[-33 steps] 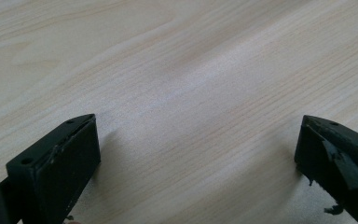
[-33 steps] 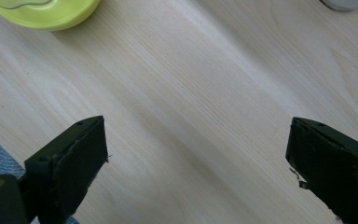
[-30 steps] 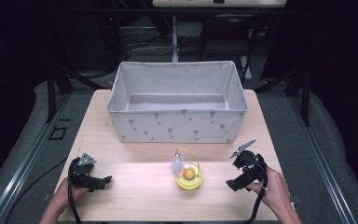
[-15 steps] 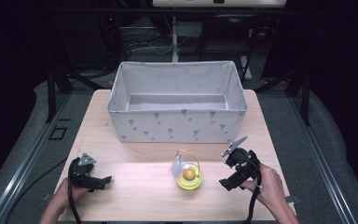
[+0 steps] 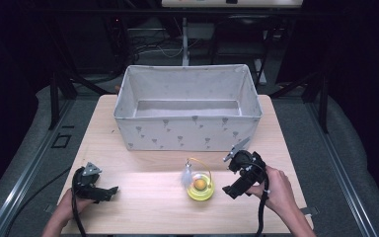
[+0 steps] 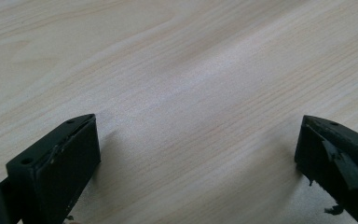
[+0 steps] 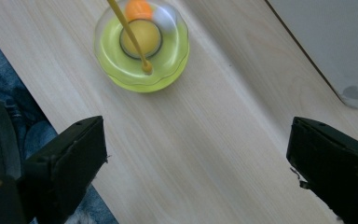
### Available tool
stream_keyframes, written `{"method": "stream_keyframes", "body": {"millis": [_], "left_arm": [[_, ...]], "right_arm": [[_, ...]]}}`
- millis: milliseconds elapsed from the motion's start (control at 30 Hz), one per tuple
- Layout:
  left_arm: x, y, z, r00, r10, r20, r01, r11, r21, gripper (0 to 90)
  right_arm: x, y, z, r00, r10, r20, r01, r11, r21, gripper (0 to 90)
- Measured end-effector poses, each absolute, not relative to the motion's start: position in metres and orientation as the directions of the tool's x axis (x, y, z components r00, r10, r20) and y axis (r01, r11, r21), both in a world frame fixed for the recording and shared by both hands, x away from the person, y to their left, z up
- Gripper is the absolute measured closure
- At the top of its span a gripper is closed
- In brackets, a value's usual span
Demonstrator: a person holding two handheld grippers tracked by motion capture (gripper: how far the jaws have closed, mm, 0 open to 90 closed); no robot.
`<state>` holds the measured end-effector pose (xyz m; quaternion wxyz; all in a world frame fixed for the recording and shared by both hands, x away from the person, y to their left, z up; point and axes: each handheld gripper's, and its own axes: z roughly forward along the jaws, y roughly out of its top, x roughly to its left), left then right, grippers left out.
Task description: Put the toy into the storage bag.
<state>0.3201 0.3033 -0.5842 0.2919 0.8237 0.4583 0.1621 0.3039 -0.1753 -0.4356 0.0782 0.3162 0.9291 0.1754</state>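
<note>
A yellow-green toy [image 5: 200, 187] with an orange ball, a thin yellow wand and a white feather sits on the wooden table near its front edge. In the right gripper view the toy [image 7: 142, 44] lies ahead of the jaws, toward the upper left. My right gripper [image 5: 228, 177] is just right of the toy, tilted and open, a short gap away from it. My left gripper [image 5: 109, 190] rests low over the table at the front left, open, with bare wood [image 6: 191, 116] between its jaws.
A large white fabric bin [image 5: 187, 106] with a grey pattern stands on the back half of the table [image 5: 143, 168]. Its wall [image 7: 335, 42] shows at the upper right of the right gripper view. The table's front edge [image 7: 37, 88] runs close beside the toy.
My right gripper has moved left and slightly forward, closer to the toy. The left gripper and the toy have stayed where they were.
</note>
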Motion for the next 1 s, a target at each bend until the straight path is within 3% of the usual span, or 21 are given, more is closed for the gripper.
{"method": "stream_keyframes", "body": {"millis": [700,1000], "left_arm": [[0.320,0.303,-0.584,0.526,0.851,0.000,0.661,-0.409,0.630,0.0],[0.320,0.303,-0.584,0.525,0.851,0.000,0.661,-0.408,0.630,0.0]], "right_arm": [[0.313,-0.129,-0.411,-0.854,0.519,-0.037,0.476,0.809,0.346,0.3],[0.314,-0.113,-0.400,-0.882,0.469,-0.048,0.430,0.842,0.326,26.9]]}}
